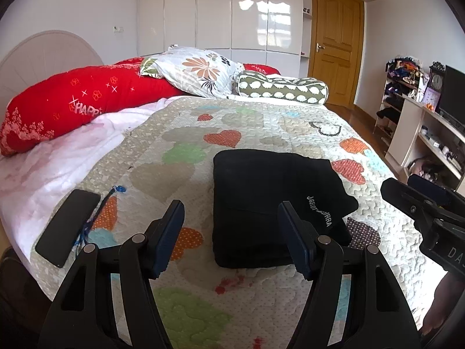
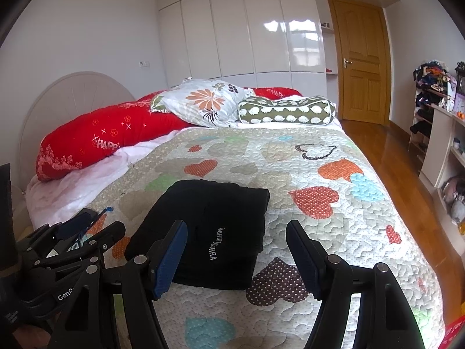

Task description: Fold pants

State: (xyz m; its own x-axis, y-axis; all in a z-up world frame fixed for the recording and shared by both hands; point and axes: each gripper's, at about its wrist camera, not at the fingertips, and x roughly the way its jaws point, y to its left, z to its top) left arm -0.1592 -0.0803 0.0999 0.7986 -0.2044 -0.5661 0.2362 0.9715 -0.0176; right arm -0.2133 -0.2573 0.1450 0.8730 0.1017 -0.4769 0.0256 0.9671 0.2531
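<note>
Pants look pretty much folded, sitting as a neat black stack near the bed edge, so left gripper and right gripper both hover wide open, holding nothing.

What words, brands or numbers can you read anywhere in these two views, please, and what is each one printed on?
"HAPP", rest hidden: red pillow.
White lettering ending in "RRA": folded black pants; its first part is too blurred to read.
"GenR", cut off: left gripper body, seen from the right wrist.
"DA", cut off: right gripper body, seen from the left wrist.
Clock numerals: too small to read.
</note>
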